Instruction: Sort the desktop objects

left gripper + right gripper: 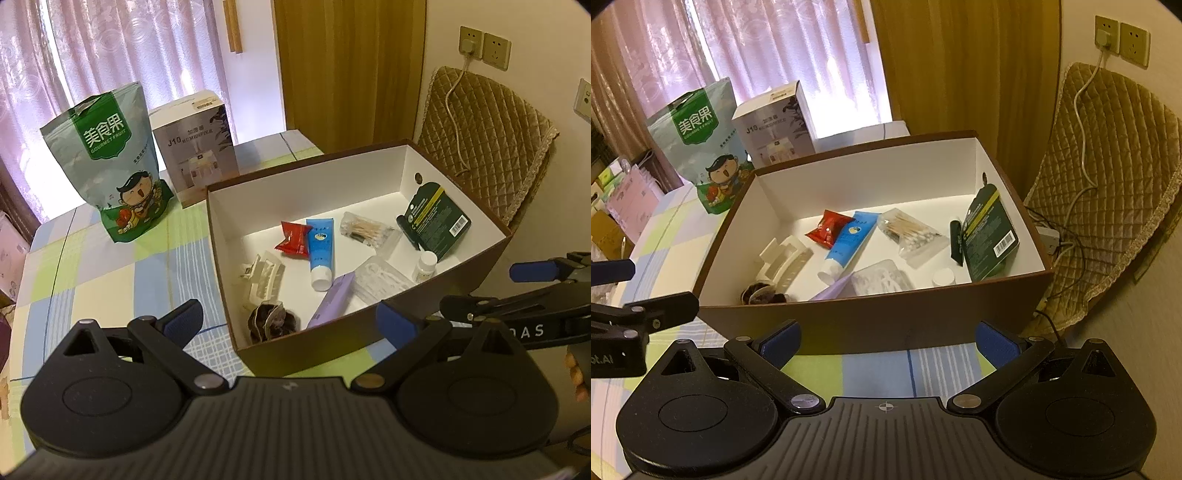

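The left gripper (290, 325) sits nearest the lens, jaws spread wide and holding nothing, hovering over the near wall of the box (332, 343). The right gripper (886, 341) is likewise spread and empty, just short of the same wall.

The small items already lie inside the box: a blue tube (320, 251), a red packet (294, 239), a white hair clip (262, 277), a bag of cotton swabs (365, 229), a purple tube (330, 301), a clear plastic case (380, 282), a small white bottle (426, 266) and a dark green card pack (436, 221) leaning against the right wall. A snack bag (110, 166) and a humidifier carton (199, 147) stand upright on the checked tablecloth (110, 280), behind and left of the box.

Risks, as judged:
- The two grippers are close together; a crossing reach could make them collide.
- A low approach could push the light box across the cloth.
- The upright snack bag could topple if pinched off-centre.

Orientation: the blue tube's long axis runs front to back, cap toward the near wall. The purple tube lies diagonally, its near end against that wall.
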The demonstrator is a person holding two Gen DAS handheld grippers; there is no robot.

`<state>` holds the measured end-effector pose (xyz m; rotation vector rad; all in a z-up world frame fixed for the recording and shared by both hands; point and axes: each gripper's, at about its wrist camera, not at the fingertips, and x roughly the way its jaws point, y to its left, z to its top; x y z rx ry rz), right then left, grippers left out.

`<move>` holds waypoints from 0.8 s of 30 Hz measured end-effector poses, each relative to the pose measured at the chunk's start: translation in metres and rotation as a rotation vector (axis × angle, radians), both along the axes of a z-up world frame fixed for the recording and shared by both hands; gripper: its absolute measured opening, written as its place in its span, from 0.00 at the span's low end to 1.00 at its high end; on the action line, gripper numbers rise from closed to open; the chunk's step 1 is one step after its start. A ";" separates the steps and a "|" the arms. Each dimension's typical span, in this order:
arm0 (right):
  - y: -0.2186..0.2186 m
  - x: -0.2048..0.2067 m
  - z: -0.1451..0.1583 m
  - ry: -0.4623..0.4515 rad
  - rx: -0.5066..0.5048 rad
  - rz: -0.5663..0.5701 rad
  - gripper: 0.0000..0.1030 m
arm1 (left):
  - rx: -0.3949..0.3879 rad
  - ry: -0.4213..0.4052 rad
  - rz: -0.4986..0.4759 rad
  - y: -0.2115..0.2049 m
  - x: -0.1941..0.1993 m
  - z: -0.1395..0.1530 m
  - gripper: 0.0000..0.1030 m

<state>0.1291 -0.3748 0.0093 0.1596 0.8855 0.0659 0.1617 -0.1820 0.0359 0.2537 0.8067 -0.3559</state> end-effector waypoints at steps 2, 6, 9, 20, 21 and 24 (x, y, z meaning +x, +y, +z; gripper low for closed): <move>0.002 -0.001 0.002 -0.002 -0.004 0.005 1.00 | 0.001 0.000 0.003 0.001 -0.002 0.000 0.96; 0.005 -0.003 0.008 -0.010 -0.013 0.020 1.00 | 0.000 0.001 0.007 0.004 -0.007 -0.001 0.96; 0.007 -0.003 0.012 -0.015 -0.022 0.036 1.00 | -0.002 0.000 0.012 0.005 -0.009 -0.001 0.96; 0.016 0.001 0.013 -0.027 -0.049 0.110 1.00 | 0.011 -0.018 0.077 0.009 -0.015 -0.005 0.96; 0.017 0.002 0.013 -0.028 -0.049 0.115 1.00 | 0.013 -0.018 0.083 0.010 -0.015 -0.005 0.96; 0.017 0.003 0.011 -0.029 -0.046 0.127 1.00 | 0.018 -0.016 0.100 0.012 -0.016 -0.008 0.96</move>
